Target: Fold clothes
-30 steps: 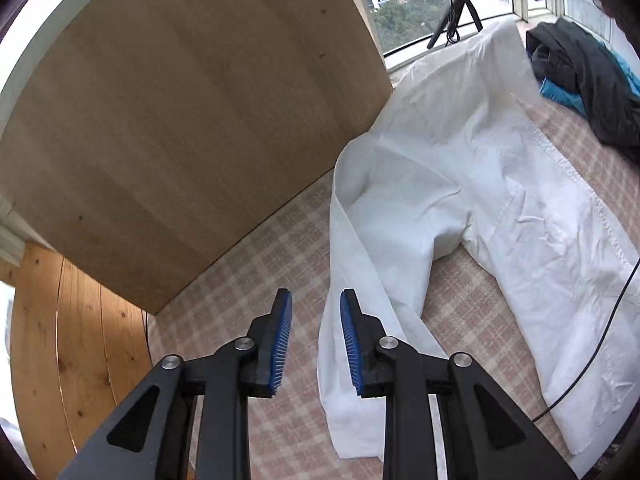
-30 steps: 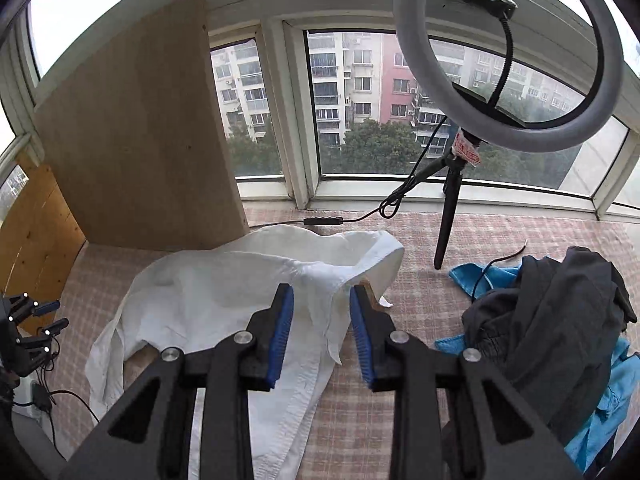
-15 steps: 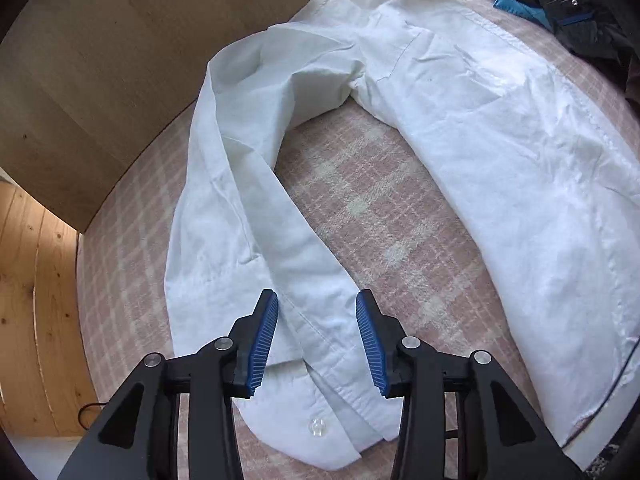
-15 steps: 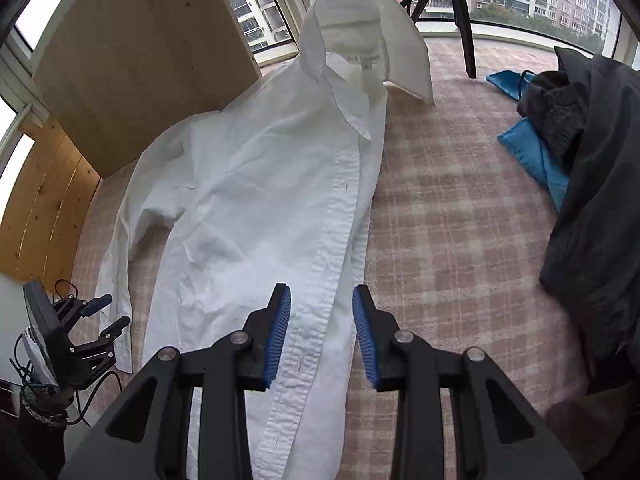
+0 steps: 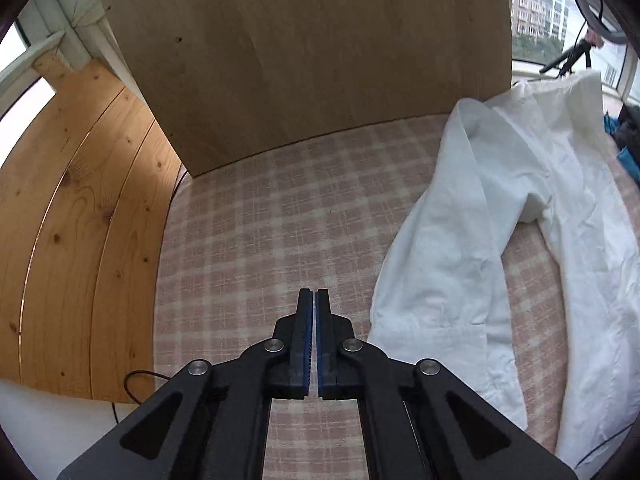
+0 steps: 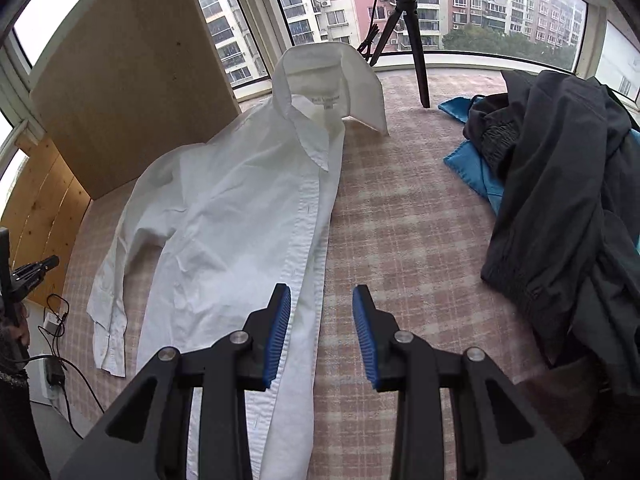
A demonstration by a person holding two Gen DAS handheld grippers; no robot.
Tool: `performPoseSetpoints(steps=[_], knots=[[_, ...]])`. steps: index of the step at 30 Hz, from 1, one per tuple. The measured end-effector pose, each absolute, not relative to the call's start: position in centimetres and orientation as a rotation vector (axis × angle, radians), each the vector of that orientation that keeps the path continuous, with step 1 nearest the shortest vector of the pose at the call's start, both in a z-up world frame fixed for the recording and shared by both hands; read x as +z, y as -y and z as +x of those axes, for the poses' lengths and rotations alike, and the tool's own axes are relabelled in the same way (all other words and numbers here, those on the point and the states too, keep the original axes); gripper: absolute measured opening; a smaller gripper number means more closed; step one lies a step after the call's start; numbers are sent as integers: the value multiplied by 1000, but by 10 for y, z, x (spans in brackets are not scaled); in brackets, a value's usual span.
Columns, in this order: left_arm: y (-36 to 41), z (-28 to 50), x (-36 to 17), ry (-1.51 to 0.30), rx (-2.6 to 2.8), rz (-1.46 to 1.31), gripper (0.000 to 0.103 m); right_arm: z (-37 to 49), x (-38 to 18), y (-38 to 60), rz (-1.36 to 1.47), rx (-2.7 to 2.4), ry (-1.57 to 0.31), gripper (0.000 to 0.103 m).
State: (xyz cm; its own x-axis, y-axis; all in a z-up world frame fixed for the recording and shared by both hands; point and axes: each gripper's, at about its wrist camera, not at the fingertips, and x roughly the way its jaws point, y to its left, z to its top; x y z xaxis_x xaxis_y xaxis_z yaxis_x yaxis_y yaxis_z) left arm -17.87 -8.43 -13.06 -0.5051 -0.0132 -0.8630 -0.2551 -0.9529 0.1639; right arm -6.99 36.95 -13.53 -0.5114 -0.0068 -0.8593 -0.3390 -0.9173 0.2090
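A white button-up shirt (image 6: 232, 216) lies spread front-up on the pink checked cloth (image 6: 400, 216), collar toward the window. Its left sleeve (image 5: 448, 256) runs down to a cuff (image 5: 452, 344) just right of my left gripper (image 5: 314, 300). My left gripper is shut with nothing between its blue pads, above bare cloth (image 5: 272, 232) left of the cuff. My right gripper (image 6: 322, 312) is open and empty, hovering over the shirt's button placket (image 6: 304, 264) near the hem.
A pile of dark clothes (image 6: 568, 208) with a blue garment (image 6: 476, 168) lies at the right. A tripod leg (image 6: 418, 60) stands by the window behind the collar. A wooden board (image 5: 304, 52) leans at the back left. Cables (image 6: 60, 360) and a stand sit off the left edge.
My left gripper has shut and swung left off the sleeve cuff, now over bare cloth. My right gripper has pulled back slightly along the placket and stays open.
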Motion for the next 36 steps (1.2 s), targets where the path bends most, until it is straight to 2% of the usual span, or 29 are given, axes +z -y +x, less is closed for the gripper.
performPoseSetpoints(steps=[1, 2, 3, 4, 8, 11, 12, 13, 14, 15, 16, 20, 21, 23, 24, 25, 26, 27, 33, 36], knots=[[73, -175, -130, -416, 2557, -1462, 27, -73, -136, -367, -1435, 2516, -541, 32], [56, -170, -136, -436, 2523, -1444, 39, -75, -138, -365, -1436, 2514, -554, 32], [38, -166, -143, -455, 2487, -1426, 60, -78, -139, -362, -1437, 2516, -570, 32], [22, -162, -150, -466, 2449, -1418, 65, -81, -140, -359, -1438, 2517, -583, 32], [-37, -161, -187, -496, 2370, -1500, 65, -87, -142, -347, -1447, 2527, -569, 32], [-54, -166, -212, -634, 2405, -1549, 62, -89, -144, -342, -1449, 2531, -554, 32], [-47, -170, -210, -626, 2415, -1556, 52, -90, -144, -340, -1450, 2532, -550, 32], [-37, -173, -206, -607, 2426, -1561, 35, -91, -145, -338, -1451, 2533, -545, 32], [-28, -177, -203, -587, 2437, -1567, 24, -91, -145, -336, -1452, 2535, -540, 32], [-18, -181, -199, -568, 2447, -1572, 4, -92, -146, -335, -1452, 2535, -536, 32], [-9, -184, -195, -548, 2457, -1577, 2, -91, -146, -336, -1451, 2533, -534, 32], [29, -199, -181, -469, 2497, -1597, 2, -87, -147, -345, -1442, 2514, -537, 32], [38, -202, -177, -449, 2507, -1602, 6, -87, -147, -348, -1438, 2507, -539, 32], [69, -224, -161, -469, 2639, -1608, 26, -86, -145, -354, -1433, 2494, -542, 32], [85, -237, -153, -483, 2714, -1619, 52, -86, -144, -357, -1432, 2491, -541, 32], [99, -243, -146, -481, 2758, -1618, 57, -87, -142, -359, -1431, 2487, -539, 32], [111, -248, -138, -476, 2796, -1614, 56, -89, -141, -361, -1431, 2484, -530, 32], [119, -249, -130, -468, 2831, -1599, 50, -90, -139, -363, -1431, 2481, -520, 32], [110, -206, -101, -285, 2702, -1438, 49, -112, -131, -379, -1433, 2507, -475, 32], [76, -158, -95, -332, 2575, -1386, 49, -129, -127, -388, -1435, 2540, -458, 32]])
